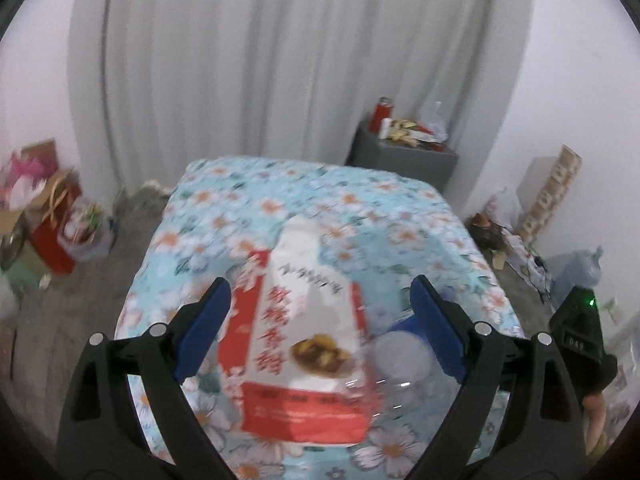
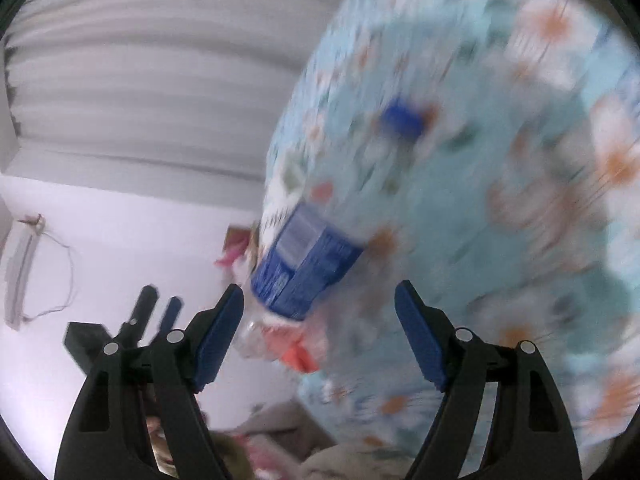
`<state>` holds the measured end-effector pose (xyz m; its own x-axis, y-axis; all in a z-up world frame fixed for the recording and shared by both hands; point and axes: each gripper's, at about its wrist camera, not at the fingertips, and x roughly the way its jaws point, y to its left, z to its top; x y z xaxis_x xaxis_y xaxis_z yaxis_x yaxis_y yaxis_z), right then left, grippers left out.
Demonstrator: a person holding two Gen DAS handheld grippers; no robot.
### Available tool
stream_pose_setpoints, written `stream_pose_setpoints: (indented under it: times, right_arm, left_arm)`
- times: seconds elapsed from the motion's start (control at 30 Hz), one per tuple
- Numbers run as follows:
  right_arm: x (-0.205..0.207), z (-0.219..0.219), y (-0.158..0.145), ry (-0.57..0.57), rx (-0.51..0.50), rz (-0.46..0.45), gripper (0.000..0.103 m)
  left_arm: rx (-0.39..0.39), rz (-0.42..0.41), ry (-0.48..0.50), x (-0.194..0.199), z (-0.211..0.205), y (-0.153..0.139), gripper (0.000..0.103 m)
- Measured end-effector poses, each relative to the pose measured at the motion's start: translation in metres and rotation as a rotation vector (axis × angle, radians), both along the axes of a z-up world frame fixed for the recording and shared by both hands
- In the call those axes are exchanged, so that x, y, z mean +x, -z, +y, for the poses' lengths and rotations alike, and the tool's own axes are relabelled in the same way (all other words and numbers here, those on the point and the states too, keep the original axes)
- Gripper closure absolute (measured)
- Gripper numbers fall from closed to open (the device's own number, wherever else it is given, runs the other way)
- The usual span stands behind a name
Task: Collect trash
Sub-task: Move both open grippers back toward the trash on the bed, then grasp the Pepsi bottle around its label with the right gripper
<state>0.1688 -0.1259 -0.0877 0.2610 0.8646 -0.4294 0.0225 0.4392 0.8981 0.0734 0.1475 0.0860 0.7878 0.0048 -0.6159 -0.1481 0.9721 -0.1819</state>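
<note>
Judging by what lies on the bed, the collecting has hardly begun. A red-and-white snack bag rests flat on the flowered bedspread, and a clear plastic bottle with a blue label lies just beside it, overlapping the bag's right edge. Both are framed between the fingers of the left hand-held gripper, whose jaws stand released and wide, hovering above the bag without visibly pressing on it.

The right wrist view is heavily blurred. It shows the same bottle, its blue cap pointing away, with the right hand-held gripper spread apart on either side of its base. One blue pad looks close to the bottle's clear end, but no grip shows; this gripper too reads as released.

No bin or trash bag can be made out in either view, so where the items should go is unclear. More litter remains well apart: a red can and wrappers on the grey nightstand, and bags and boxes on the floor at the left. Nearly everything is left to do.
</note>
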Motion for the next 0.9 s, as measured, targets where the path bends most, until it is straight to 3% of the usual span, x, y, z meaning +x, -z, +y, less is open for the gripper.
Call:
stream_pose_setpoints:
  times: [0.13, 0.37, 0.6, 0.73, 0.9]
  right_arm:
    - [0.001, 0.028, 0.007, -0.03, -0.013, 0.025, 0.027]
    - [0.004, 0.017, 0.016, 0.014, -0.061, 0.049, 0.027]
    - [-0.01, 0.006, 0.005, -0.027, -0.137, -0.059, 0.027]
    - [0.002, -0.003, 0.007, 0.0, -0.056, -0.024, 0.027]
    - [0.031, 0.01, 0.021, -0.004, 0.051, 0.056, 0.027]
  left_arm:
    - [0.004, 0.021, -0.037, -0.004, 0.013, 0.016, 0.017]
    - [-0.016, 0.026, -0.008, -0.008, 0.018, 0.029, 0.017]
    - [-0.06, 0.012, 0.044, -0.007, 0.019, 0.04, 0.017]
    - [-0.087, -0.019, 0.115, -0.011, 0.011, 0.039, 0.017]
    - [-0.096, -0.003, 0.163, -0.009, 0.002, 0.046, 0.017]
